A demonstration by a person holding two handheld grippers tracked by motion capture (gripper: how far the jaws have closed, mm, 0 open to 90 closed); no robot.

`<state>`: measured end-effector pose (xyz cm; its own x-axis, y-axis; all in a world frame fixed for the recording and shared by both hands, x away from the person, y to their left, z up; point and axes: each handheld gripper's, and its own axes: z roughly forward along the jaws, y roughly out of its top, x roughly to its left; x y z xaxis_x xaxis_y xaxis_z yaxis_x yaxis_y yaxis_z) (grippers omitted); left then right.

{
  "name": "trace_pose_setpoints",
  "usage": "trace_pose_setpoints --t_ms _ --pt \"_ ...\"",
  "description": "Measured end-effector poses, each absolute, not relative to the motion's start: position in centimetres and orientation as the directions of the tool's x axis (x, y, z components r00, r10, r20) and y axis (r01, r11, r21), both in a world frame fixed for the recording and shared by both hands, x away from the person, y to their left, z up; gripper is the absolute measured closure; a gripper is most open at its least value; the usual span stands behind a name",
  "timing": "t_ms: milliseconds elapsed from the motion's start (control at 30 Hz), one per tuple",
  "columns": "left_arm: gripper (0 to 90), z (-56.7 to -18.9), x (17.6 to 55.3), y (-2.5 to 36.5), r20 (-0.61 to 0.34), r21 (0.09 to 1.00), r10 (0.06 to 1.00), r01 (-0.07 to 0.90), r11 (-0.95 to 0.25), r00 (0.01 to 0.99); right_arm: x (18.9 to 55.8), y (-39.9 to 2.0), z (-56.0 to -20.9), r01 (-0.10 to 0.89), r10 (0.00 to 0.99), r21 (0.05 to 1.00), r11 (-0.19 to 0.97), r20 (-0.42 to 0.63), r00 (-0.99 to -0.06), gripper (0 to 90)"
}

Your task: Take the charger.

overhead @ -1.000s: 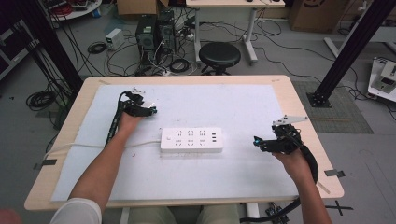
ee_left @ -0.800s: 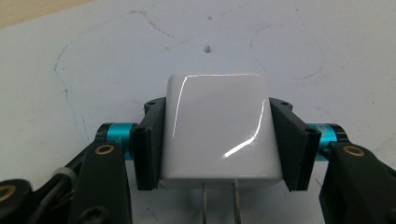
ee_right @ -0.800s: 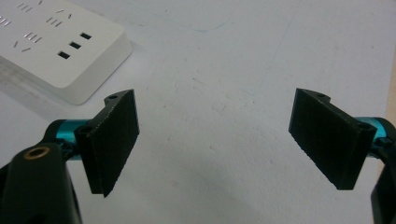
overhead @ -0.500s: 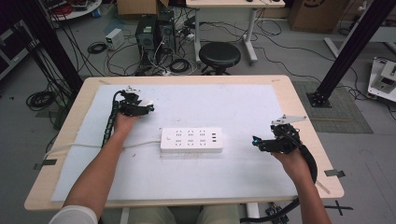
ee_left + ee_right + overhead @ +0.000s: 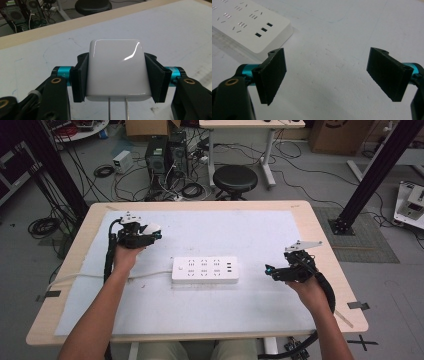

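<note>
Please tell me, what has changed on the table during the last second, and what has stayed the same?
The left tongs, shut on the white charger, moved slightly farther from the person and toward the table's left. The grip on the charger did not change. The right tongs stayed open in about the same place at the right, and the white power strip stayed in the middle of the table.

The charger block (image 5: 117, 71) clamped in the left gripper (image 5: 117, 75) is glossy white plastic with two bare metal prongs — a bright glint sits at its two o'clock corner. The right gripper (image 5: 329, 75) has matt black, finely textured pads (image 5: 273, 75) on shiny blue metal posts. At ten o'clock of it the power strip (image 5: 249, 25) looks like smooth white plastic, lying on a scuffed matt white sheet (image 5: 250, 235) over a pale wooden table (image 5: 325, 235).
</note>
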<state>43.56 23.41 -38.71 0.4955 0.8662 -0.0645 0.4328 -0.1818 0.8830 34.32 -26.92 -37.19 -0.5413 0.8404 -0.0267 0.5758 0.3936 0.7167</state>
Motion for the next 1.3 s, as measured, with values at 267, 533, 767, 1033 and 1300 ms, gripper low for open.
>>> trace_pose_setpoints --t_ms 267,533,767,1033,1300 --pt "42.6 -37.4 40.4 22.8 -0.069 0.905 0.853 0.391 -0.164 0.518 34.3 -26.2 -37.1 0.556 0.825 0.725 0.407 -0.030 -0.564 16.2" --pt "42.7 -36.7 37.4 22.0 -0.031 0.918 0.836 0.347 -0.193 0.547 34.1 -25.6 -37.5 0.558 0.817 0.722 0.409 -0.016 -0.577 16.3" --pt "42.6 -36.2 35.0 21.4 -0.013 0.928 0.816 0.312 -0.206 0.578 33.7 -25.6 -37.4 0.542 0.808 0.732 0.412 -0.017 -0.590 16.2" --pt "42.7 -35.7 32.5 20.9 0.022 0.934 0.784 0.268 -0.238 0.620 32.9 -25.5 -37.4 0.526 0.798 0.742 0.416 -0.021 -0.602 16.3" --pt "42.6 -35.8 31.3 20.6 0.045 0.939 0.737 0.223 -0.261 0.674 33.2 -25.5 -37.6 0.526 0.798 0.743 0.414 -0.017 -0.603 16.2"
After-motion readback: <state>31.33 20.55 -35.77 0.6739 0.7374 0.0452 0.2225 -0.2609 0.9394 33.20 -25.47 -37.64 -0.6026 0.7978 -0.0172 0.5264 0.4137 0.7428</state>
